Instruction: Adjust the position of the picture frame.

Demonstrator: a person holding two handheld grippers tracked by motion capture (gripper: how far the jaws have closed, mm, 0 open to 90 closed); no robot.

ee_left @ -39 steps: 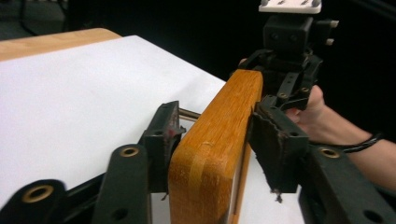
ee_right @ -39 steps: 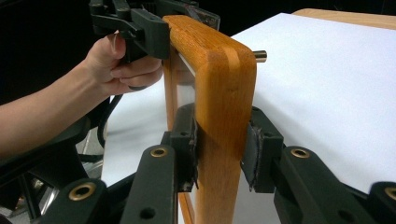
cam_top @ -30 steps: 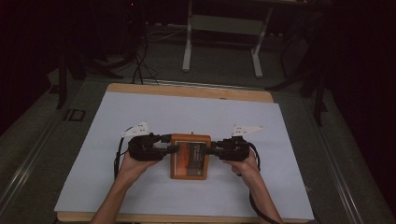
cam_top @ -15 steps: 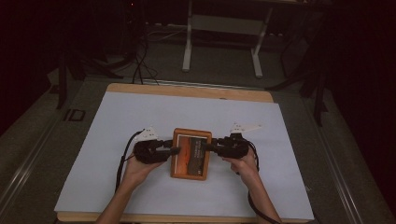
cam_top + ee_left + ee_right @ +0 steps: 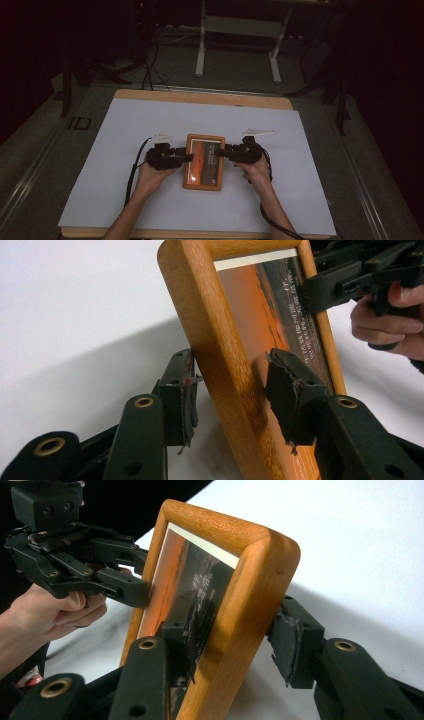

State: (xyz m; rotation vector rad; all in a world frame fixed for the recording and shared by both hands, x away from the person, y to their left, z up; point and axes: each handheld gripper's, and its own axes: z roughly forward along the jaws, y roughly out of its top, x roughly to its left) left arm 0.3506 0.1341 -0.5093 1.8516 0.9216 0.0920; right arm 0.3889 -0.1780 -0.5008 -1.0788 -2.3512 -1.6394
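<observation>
Wooden picture frame [image 5: 204, 162] at mid-table on white sheet [image 5: 115, 145]. Left gripper [image 5: 184, 158] and right gripper [image 5: 225, 151] straddle its side rails, jaws part-open, gaps visible. Close evenly, lift level.

Left hand-held gripper [image 5: 232, 395]: 2 jaws straddle wooden picture frame [image 5: 210, 340] edge, gaps on both sides. Right hand-held gripper [image 5: 320, 287] on far edge. White worktop [image 5: 75, 305] underneath.
</observation>
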